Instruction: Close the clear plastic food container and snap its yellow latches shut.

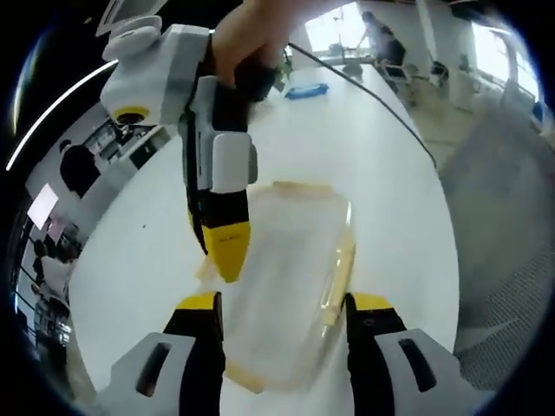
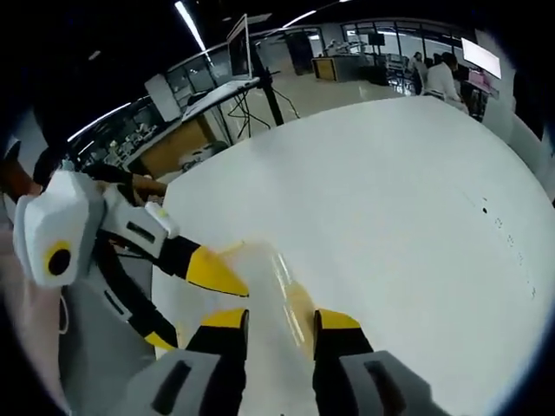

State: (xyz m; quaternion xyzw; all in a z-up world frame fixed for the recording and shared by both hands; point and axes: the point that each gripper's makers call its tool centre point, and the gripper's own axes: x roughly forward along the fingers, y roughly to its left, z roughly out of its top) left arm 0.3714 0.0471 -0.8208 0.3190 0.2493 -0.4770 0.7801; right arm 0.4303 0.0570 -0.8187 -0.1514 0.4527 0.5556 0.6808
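A clear plastic food container (image 1: 290,277) lies lid-on on the white table (image 1: 364,139). Its long yellow latch (image 1: 338,273) runs along the right side, and another yellow latch (image 1: 243,375) shows at the near corner. My left gripper (image 1: 282,303) stands open, one jaw on each side of the container. My right gripper (image 1: 227,256), held by a hand, points down at the container's left edge. In the right gripper view, the right gripper (image 2: 280,322) is open over the blurred container (image 2: 260,264), with a yellow latch (image 2: 299,314) between its jaws. The left gripper (image 2: 189,305) comes in from the left.
A blue object (image 1: 305,90) lies far back on the table and a black cable (image 1: 381,104) crosses its far right part. The table edge (image 1: 447,260) drops to grey floor at the right. Desks with a monitor (image 2: 236,48) and seated people (image 2: 442,78) stand beyond.
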